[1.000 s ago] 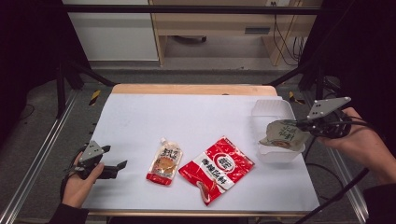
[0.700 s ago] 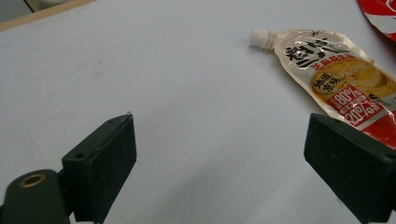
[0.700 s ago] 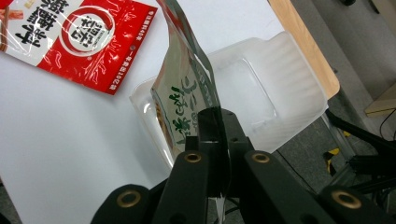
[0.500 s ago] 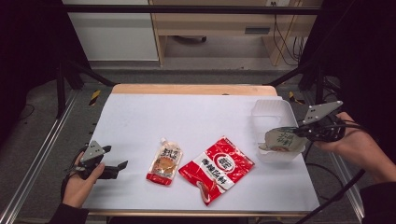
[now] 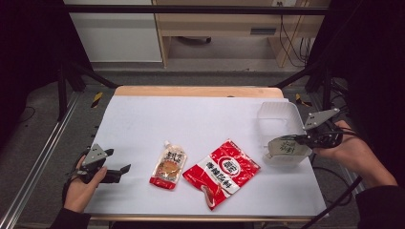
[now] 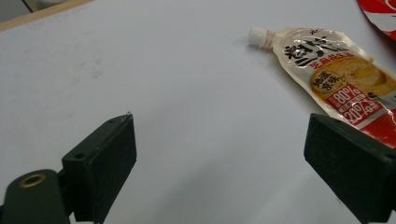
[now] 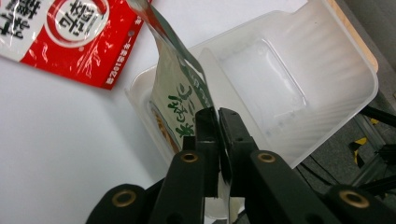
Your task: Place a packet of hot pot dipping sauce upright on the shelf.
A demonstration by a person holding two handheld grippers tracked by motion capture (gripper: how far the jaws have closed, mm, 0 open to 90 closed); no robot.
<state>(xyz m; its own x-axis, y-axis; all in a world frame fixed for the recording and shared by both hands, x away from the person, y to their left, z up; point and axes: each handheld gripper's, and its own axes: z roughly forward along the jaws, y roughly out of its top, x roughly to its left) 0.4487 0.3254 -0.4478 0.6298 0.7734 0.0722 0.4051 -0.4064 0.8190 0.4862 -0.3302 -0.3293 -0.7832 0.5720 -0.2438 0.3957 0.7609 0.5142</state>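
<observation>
My right gripper (image 5: 300, 139) (image 7: 217, 112) is shut on the edge of a pale green sauce pouch (image 5: 285, 147) (image 7: 180, 100). The pouch hangs tilted into the near end of a clear plastic tub (image 5: 277, 107) (image 7: 355, 70) at the table's right. A spouted sesame-sauce pouch (image 5: 168, 166) (image 6: 341, 79) lies flat at the centre front. Beside it, to the right, lies a red and white snack bag (image 5: 222, 171) (image 7: 65, 32). My left gripper (image 5: 118, 160) (image 6: 219, 149) rests low at the front left, open, with bare table between its jaws. The sesame pouch lies just beyond its right jaw.
A white sheet (image 5: 200, 124) covers the table, with a wooden strip (image 5: 196, 90) along the far edge. Metal frame rails (image 5: 43, 157) run down both sides. The far end of the tub holds nothing.
My right gripper has sunk with the green pouch, bringing it down into the tub's near end. The left gripper has kept still.
</observation>
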